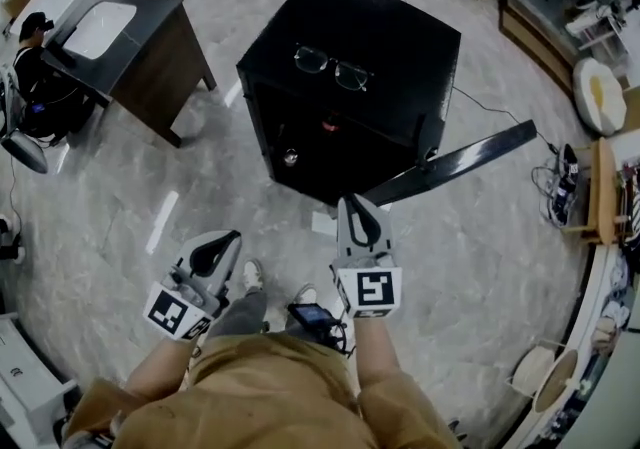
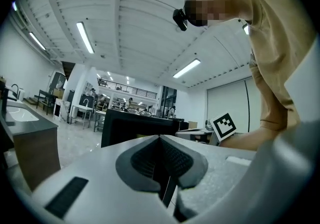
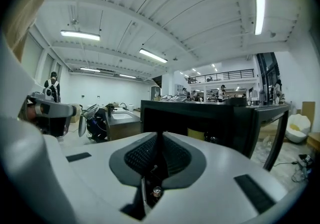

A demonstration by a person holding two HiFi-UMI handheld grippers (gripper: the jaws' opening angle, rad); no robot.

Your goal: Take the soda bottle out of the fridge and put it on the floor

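A black mini fridge (image 1: 350, 47) stands on the marble floor ahead, its door (image 1: 460, 162) swung open to the right. Its inside is dark. A small red spot (image 1: 329, 123) and a shiny round thing (image 1: 290, 156) show there, but I cannot make out a soda bottle. Through the right gripper view a yellowish thing (image 3: 199, 135) sits inside the fridge (image 3: 200, 115). My right gripper (image 1: 352, 203) points at the fridge opening, just short of it, shut and empty. My left gripper (image 1: 228, 240) is further back to the left, jaws together with nothing between them.
A pair of glasses (image 1: 332, 67) lies on the fridge top. A dark table with a white basin (image 1: 120, 37) stands at the left. A white slip (image 1: 322, 224) lies on the floor by the fridge. A cable (image 1: 500, 115) runs right toward wooden furniture (image 1: 603, 192).
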